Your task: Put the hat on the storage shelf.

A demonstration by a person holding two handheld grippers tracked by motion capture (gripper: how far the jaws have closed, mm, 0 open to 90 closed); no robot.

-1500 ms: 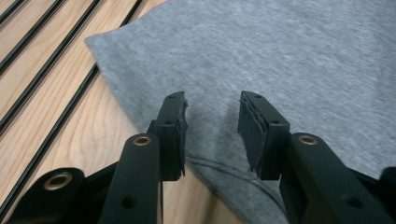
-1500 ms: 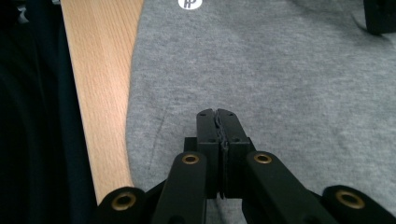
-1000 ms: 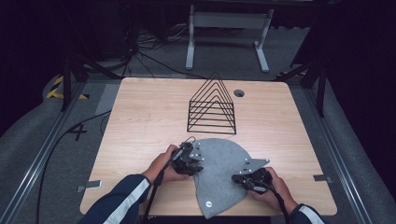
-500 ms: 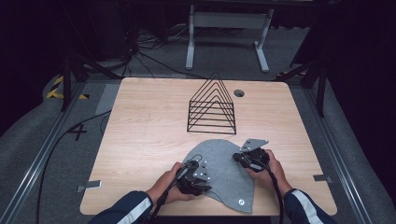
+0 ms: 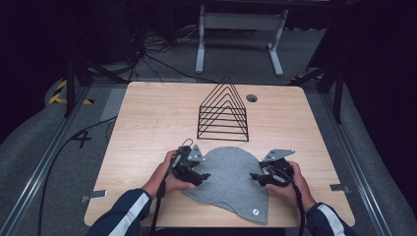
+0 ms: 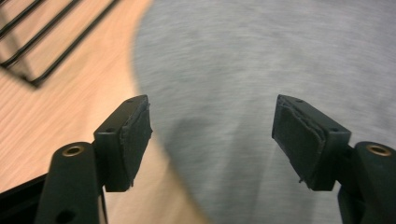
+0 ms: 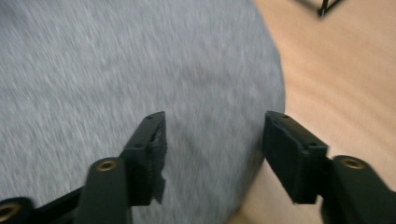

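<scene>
The counter [image 5: 147, 128] is pale wood with rounded corners. On its near half lies my grey cloth [image 5: 231, 182], soft knit, rounded at the far edge, flat. Behind it stands a black wire rack [image 5: 223, 110], triangle shaped. Half a second ago the cloth lay more to the right. My left claw [image 5: 202, 175] and right claw [image 5: 254, 175] have just been opening; both now gape wide, holding nothing, over opposite cloth edges.

Grey cloth [image 5: 231, 179], seemingly flat, near table edge
</scene>
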